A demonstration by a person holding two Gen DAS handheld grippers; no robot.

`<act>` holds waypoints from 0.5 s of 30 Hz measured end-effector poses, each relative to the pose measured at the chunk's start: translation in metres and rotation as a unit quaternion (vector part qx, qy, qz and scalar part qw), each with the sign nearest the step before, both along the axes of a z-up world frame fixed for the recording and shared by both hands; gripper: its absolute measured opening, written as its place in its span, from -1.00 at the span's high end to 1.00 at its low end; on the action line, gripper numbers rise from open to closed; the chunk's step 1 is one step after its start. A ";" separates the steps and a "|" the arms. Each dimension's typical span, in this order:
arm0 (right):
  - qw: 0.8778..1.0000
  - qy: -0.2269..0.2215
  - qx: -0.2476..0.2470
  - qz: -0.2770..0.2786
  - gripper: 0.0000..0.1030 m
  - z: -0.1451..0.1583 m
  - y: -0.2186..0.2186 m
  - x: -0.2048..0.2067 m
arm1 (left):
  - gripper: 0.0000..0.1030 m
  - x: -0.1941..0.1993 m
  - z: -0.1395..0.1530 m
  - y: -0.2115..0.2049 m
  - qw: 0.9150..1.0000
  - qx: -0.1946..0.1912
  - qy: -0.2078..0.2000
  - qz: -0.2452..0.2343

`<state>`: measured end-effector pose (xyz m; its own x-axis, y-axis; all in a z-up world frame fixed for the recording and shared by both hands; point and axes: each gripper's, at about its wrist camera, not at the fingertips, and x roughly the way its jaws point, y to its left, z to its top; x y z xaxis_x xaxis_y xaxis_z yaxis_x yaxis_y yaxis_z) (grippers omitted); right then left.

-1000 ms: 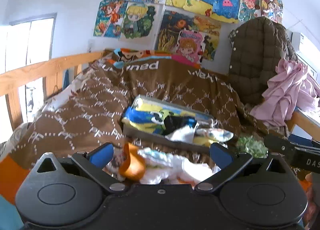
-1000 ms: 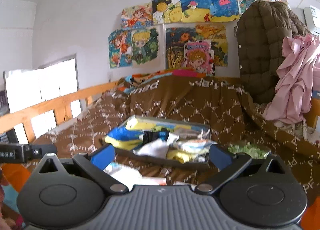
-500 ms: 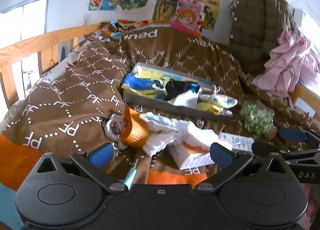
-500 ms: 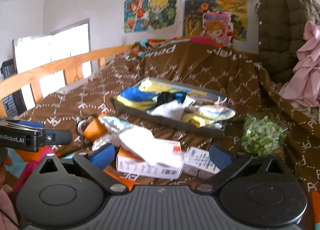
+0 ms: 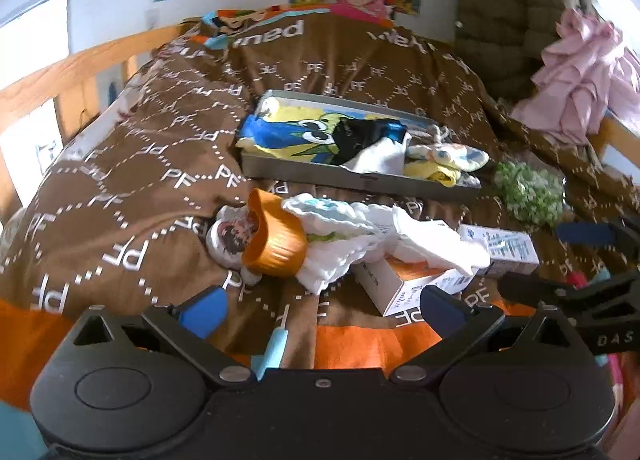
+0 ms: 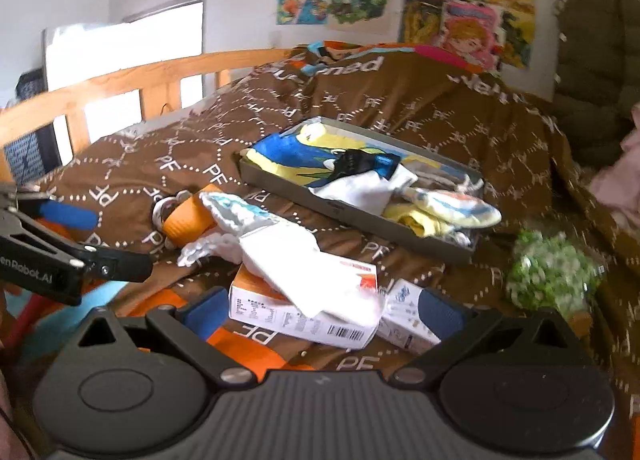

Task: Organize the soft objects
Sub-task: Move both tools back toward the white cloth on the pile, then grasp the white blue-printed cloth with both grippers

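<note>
Soft objects partly sorted: grey tray (image 5: 352, 177) on the bed already holding a blue-and-yellow cloth (image 5: 292, 135), a black item, a white cloth and a pale pouch at its right end. Left over just in front of the tray: white towel (image 5: 344, 236) draped across an orange-and-white box (image 6: 304, 308), doll with orange hat (image 5: 272, 236) touching the towel's left end. Left tongs (image 5: 320, 308) and right tongs (image 6: 320, 308) both spread wide, empty, near the box. Judged roughly half done
</note>
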<state>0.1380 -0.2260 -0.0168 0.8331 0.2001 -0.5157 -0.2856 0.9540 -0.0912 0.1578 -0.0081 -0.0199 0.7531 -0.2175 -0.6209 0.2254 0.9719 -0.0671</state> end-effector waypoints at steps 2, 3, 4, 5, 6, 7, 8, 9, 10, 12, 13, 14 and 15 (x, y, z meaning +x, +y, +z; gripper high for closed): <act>1.000 -0.005 -0.011 0.012 -0.99 -0.001 0.000 0.006 | -0.98 0.004 -0.001 -0.003 1.000 0.011 0.002 -0.015; 1.000 -0.006 -0.016 0.017 -0.99 -0.002 0.001 0.011 | -0.98 0.007 -0.002 -0.004 1.000 0.017 0.003 -0.021; 1.000 -0.007 -0.018 0.022 -0.99 -0.003 0.000 0.015 | -0.99 0.010 -0.003 -0.005 0.999 0.023 0.003 -0.025; 0.999 -0.007 -0.019 0.029 -0.99 -0.004 -0.001 0.019 | -0.98 0.012 -0.004 -0.006 0.999 0.028 0.004 -0.030; 0.999 -0.005 -0.018 0.035 -0.99 -0.005 -0.002 0.023 | -0.98 0.015 -0.005 -0.006 0.999 0.031 0.004 -0.036; 0.999 -0.003 -0.016 0.039 -0.99 -0.006 -0.002 0.027 | -0.98 0.017 -0.006 -0.007 0.998 0.035 0.004 -0.043; 0.999 0.001 -0.012 0.045 -0.99 -0.007 -0.003 0.031 | -0.98 0.020 -0.007 -0.009 0.998 0.040 0.005 -0.050; 0.999 0.007 -0.005 0.052 -0.99 -0.009 -0.004 0.035 | -0.98 0.022 -0.008 -0.010 0.997 0.045 0.004 -0.058; 0.998 0.013 0.000 0.061 -0.99 -0.011 -0.004 0.039 | -0.98 0.023 -0.009 -0.011 0.997 0.049 0.004 -0.065; 0.997 0.017 0.002 0.073 -0.99 -0.013 -0.002 0.044 | -0.97 0.026 -0.011 -0.014 0.995 0.058 0.002 -0.085; 0.997 0.018 0.004 0.076 -0.99 -0.014 -0.001 0.046 | -0.97 0.027 -0.012 -0.016 0.994 0.062 0.000 -0.093; 0.997 0.021 0.008 0.080 -0.99 -0.015 -0.001 0.049 | -0.95 0.027 -0.013 -0.017 0.993 0.065 -0.001 -0.102; 0.996 0.023 0.014 0.082 -0.99 -0.015 -0.002 0.051 | -0.92 0.028 -0.014 -0.020 0.991 0.070 -0.003 -0.114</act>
